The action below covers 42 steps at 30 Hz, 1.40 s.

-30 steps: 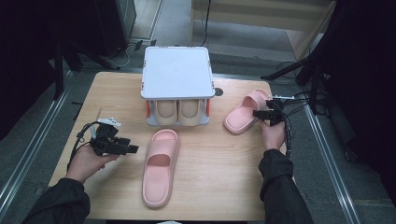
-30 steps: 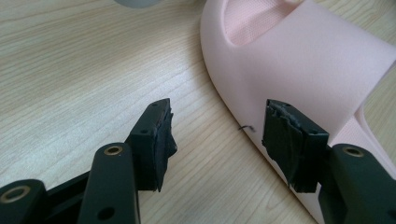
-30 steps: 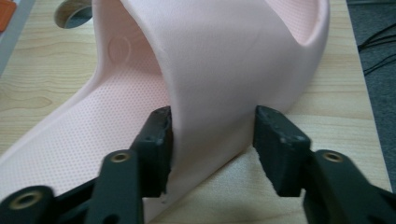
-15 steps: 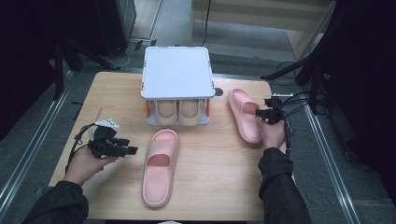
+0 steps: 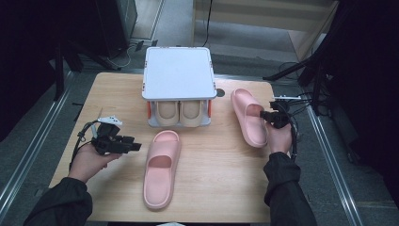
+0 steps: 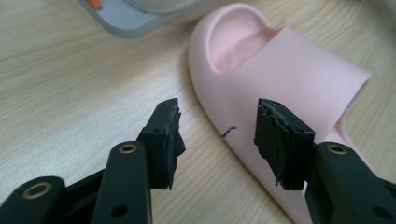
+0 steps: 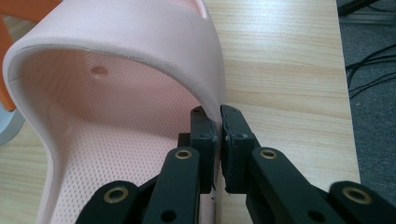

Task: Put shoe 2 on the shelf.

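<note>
Two pink slippers lie on the wooden table (image 5: 216,179). The right slipper (image 5: 248,117) rests right of the shoe rack, and my right gripper (image 5: 269,116) is shut on the edge of its strap (image 7: 140,37), with the jaws pinching the strap's rim (image 7: 218,122). The left slipper (image 5: 161,160) lies lengthwise in the middle front, toe toward the rack. My left gripper (image 5: 132,145) hovers just left of it, open, its jaws apart beside the slipper's side (image 6: 280,84) with nothing between them (image 6: 217,137).
A grey two-level shoe rack (image 5: 178,77) with a flat top stands at the back centre, a beige pair (image 5: 180,113) tucked under it. Cables (image 5: 306,101) trail off the table's right edge. Dark equipment surrounds the table.
The right slipper has swung from a diagonal lie to roughly parallel with the rack's side, carried by my right gripper. The left gripper stayed put beside the left slipper.
</note>
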Available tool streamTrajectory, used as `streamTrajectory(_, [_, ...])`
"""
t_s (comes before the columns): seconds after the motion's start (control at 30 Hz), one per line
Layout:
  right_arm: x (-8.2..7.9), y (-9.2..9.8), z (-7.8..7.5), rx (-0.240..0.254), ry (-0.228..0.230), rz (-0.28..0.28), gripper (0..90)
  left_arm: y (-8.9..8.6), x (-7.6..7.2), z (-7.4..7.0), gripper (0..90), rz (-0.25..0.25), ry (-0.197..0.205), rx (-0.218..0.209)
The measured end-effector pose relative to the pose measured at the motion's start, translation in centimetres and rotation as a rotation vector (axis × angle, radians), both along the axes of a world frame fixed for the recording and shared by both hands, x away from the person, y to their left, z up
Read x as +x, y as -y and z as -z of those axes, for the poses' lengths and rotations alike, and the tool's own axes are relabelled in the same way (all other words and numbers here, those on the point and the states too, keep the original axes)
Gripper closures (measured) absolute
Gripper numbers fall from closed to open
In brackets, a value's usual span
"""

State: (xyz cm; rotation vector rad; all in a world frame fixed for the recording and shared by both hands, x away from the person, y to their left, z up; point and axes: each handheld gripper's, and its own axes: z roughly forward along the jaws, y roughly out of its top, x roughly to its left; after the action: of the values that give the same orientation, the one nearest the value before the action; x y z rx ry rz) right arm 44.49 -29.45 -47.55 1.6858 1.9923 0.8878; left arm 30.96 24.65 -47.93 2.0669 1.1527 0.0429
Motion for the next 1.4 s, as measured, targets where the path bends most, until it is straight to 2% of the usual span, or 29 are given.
streamTrajectory(0.17, [-1.2, -0.2, -0.3, 0.011, -0.003, -0.02, 85.8, 0.2, 0.4, -0.2, 51.5, 0.008, -0.014, -0.012])
streamTrajectory(0.43, [-3.6, -1.0, -1.0, 0.005, 0.003, -0.055, 85.8, 0.8, 1.0, -0.5, 52.2, 0.032, -0.012, -0.022])
streamTrajectory(0.57, [-5.1, -1.5, -1.6, 0.016, 0.01, -0.071, 85.6, 1.2, 1.0, -0.6, 63.2, 0.076, 0.021, -0.019])
streamTrajectory(0.67, [-6.2, -2.0, -2.0, 0.01, 0.018, -0.091, 85.6, 1.3, 1.1, -0.7, 66.0, 0.1, 0.034, -0.012])
streamTrajectory(0.93, [-9.7, -3.2, -2.9, 0.026, 0.034, -0.137, 85.5, 1.5, 1.3, -0.7, 69.5, 0.104, 0.036, -0.023])
streamTrajectory(1.17, [-12.5, -5.2, -2.6, 0.005, 0.023, -0.197, 85.2, 1.8, 1.2, -0.5, 69.3, 0.113, 0.03, -0.014])
streamTrajectory(1.4, [-14.1, -7.5, -1.4, -0.025, -0.016, -0.259, 85.0, 2.7, 0.8, 0.0, 69.0, 0.14, 0.037, -0.005])
